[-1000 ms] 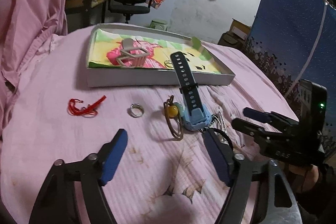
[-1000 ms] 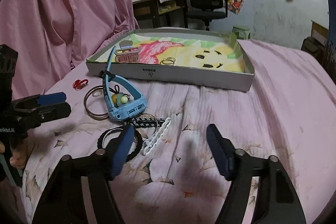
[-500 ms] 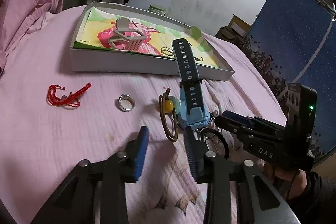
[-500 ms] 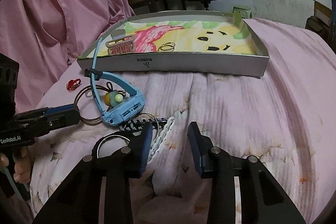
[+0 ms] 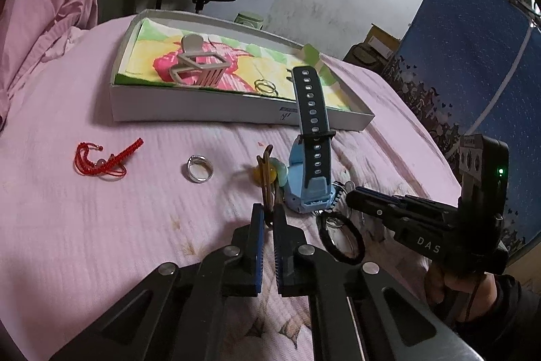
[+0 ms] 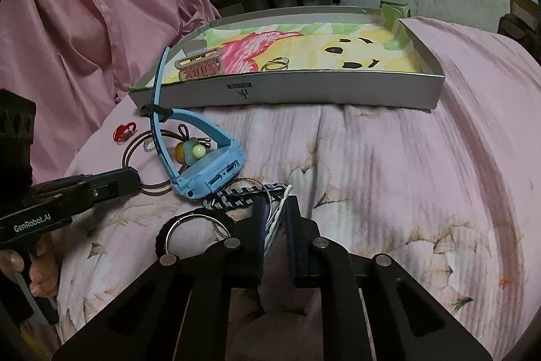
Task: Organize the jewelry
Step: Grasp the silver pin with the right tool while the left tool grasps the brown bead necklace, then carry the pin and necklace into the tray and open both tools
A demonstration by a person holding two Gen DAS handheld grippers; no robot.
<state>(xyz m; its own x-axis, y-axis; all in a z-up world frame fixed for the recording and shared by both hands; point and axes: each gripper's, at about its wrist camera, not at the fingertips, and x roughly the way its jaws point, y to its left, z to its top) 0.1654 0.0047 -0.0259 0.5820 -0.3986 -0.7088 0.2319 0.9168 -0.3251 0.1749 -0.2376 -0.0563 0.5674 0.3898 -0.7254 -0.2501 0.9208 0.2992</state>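
A: Jewelry lies in a loose cluster on the pink bed, just in front of a shallow white box (image 5: 236, 109) that already holds a hair claw (image 5: 199, 66) and thin rings (image 5: 265, 87). What has just changed?

B: Both sets of fingers have snapped shut within the last second. The left gripper (image 5: 267, 219) was wide open a second ago; now its blue pads pinch the near edge of a brown hoop bracelet (image 5: 267, 171) with yellow and green beads, which stands on edge at twelve o'clock from it.

A: And the right one?

B: The right gripper (image 6: 275, 215) has closed on a white chain bracelet (image 6: 277, 219), which runs between its pads. A blue watch (image 6: 203, 164) sits at eleven o'clock from it, a black ring at nine o'clock.

A: What is left loose?

B: In the left view, a silver ring (image 5: 199, 168) at eleven o'clock and a red cord bracelet (image 5: 104, 158) at ten o'clock, both apart from the cluster.

A: What does that mean for the task?

B: Probably two pieces are secured at once, ready to be lifted toward the box.
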